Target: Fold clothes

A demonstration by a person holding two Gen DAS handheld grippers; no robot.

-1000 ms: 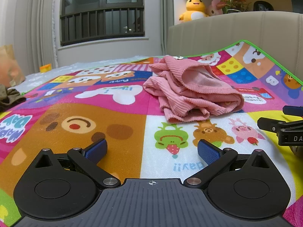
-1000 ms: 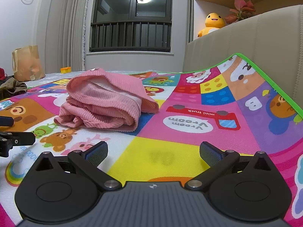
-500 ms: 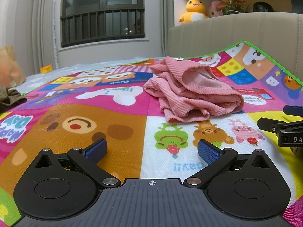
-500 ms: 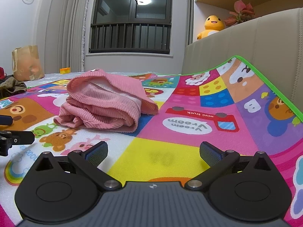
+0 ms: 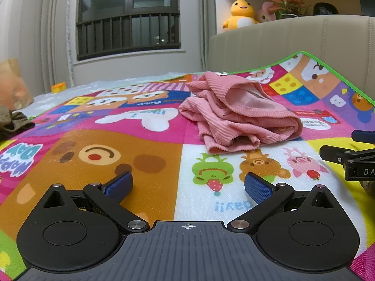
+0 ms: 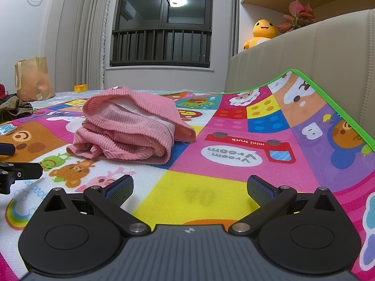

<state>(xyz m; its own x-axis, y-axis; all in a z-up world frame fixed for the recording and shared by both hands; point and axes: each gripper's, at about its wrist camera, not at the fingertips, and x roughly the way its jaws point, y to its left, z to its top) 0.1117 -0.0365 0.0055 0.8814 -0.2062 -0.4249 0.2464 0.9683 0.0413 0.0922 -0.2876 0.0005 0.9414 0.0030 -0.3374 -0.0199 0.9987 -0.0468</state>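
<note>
A pink ribbed garment [image 5: 236, 112] lies crumpled in a heap on the colourful play mat [image 5: 117, 145]; the right wrist view shows the same garment [image 6: 126, 128] ahead and to the left. My left gripper [image 5: 187, 186] rests low over the mat, open, with nothing between its blue pads, a short way in front of the heap. My right gripper [image 6: 189, 188] is open too and holds nothing, over a yellow square of the mat [image 6: 234, 164]. Each gripper's black tip shows at the edge of the other's view.
A beige padded headboard [image 6: 304, 53] rises on the right, and the mat's green edge curls up against it. Plush toys and a plant sit on a shelf [image 5: 269, 7]. A brown paper bag [image 6: 32, 79] and dark clothing [image 6: 14, 107] lie at far left.
The right wrist view has shifted slightly, with the garment and headboard sitting a little differently in frame. The left gripper and the garment have stayed put.
</note>
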